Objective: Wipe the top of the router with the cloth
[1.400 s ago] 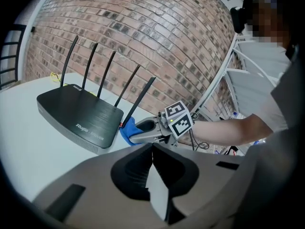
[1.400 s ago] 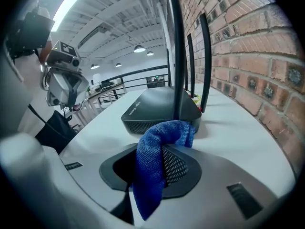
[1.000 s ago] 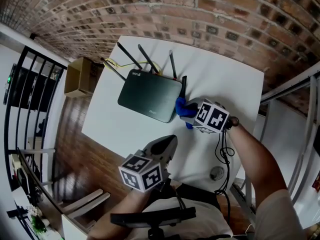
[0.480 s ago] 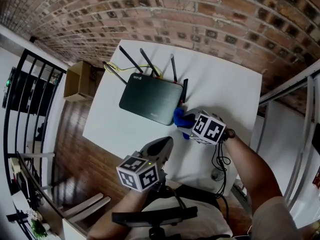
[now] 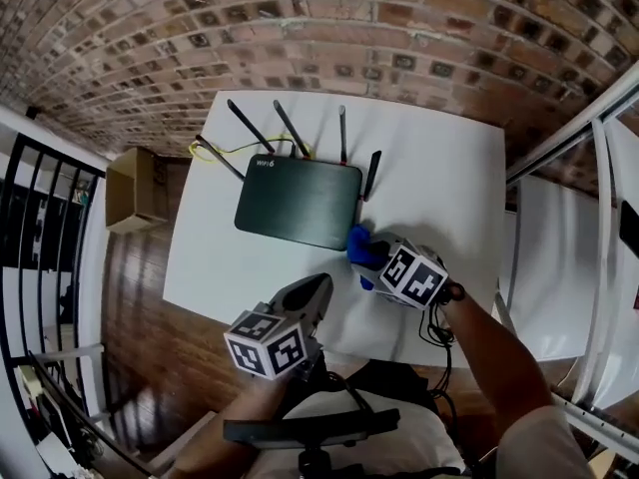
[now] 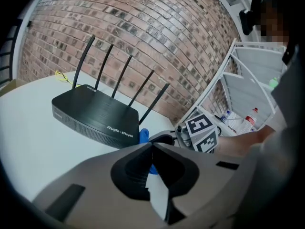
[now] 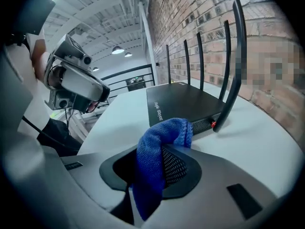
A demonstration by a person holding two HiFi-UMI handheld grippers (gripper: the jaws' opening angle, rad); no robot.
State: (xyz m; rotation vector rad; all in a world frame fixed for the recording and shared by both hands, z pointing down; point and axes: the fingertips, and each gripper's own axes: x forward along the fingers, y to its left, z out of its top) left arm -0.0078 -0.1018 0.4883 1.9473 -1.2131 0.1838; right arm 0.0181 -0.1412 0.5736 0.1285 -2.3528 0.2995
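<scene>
My right gripper (image 5: pixel 373 257) clamps the cloth (image 7: pixel 159 144) just beside the router (image 5: pixel 298 201), poised to wipe its top; my left gripper (image 5: pixel 319 287), closed and empty, waits clear of it.

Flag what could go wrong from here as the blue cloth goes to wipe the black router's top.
1. The blue woven cloth pinched in the right gripper sits close to the nearest upright black antenna; a sweep may snag or knock it.
2. The flat black plastic router lies unheld on the white table, with the left gripper shut and away from it; wiping pressure could slide it.
</scene>
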